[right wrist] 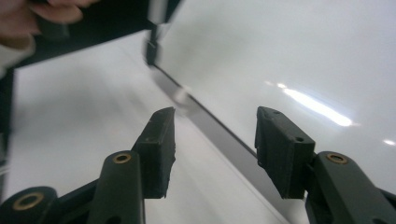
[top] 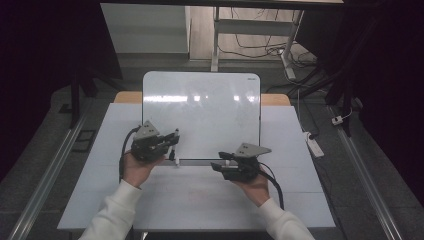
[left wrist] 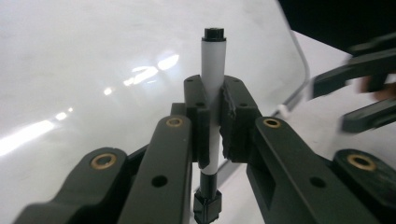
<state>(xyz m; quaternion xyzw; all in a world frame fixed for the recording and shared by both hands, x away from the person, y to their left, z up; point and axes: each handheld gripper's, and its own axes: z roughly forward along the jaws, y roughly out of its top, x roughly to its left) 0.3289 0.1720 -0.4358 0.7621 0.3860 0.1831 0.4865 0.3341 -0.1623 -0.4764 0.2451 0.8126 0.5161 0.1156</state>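
Marker over the whiteboard's near edge

Left gripper (left wrist: pixel 212 135) pinches the marker (left wrist: pixel 213 70) upright; right gripper (right wrist: pixel 215 149) hangs spread, empty, beside the whiteboard (top: pixel 200 110).

From the high view I see a brightly lit table (top: pixel 210 200) ringed by a dark room. Overhead lamps leave glare streaks on the whiteboard (top: pixel 200 115). In the gripper views the far hand and gripper smear with motion blur, while the near jaws stay sharp.
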